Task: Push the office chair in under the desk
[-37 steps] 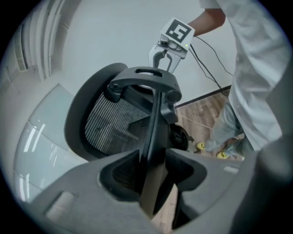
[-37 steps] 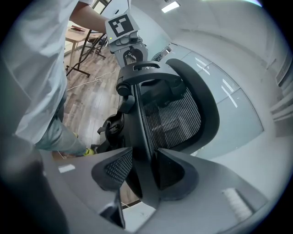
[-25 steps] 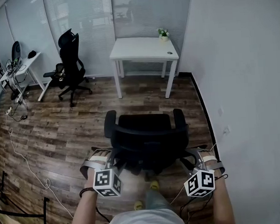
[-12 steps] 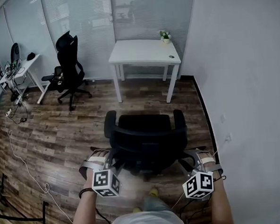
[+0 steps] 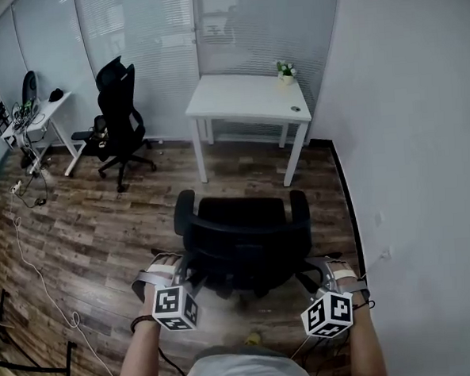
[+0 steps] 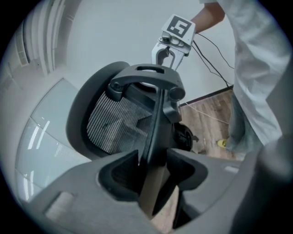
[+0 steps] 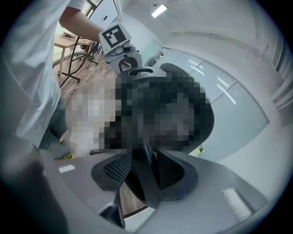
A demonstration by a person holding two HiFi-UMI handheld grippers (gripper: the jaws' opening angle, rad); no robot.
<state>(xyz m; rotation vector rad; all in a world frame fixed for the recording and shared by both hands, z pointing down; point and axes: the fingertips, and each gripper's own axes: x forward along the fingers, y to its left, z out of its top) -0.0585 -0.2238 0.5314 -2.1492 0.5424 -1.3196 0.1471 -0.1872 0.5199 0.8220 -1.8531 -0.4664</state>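
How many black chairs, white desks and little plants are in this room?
Black office chairs: 2, the near chair and the far chair; a dark shape by the side desk is unclear.
White desks: 2, the desk ahead and the side desk.
Potted plants: 1.
Total: 5.

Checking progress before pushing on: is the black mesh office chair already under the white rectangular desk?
No: the black mesh office chair stands on the wood floor, short of the white rectangular desk.
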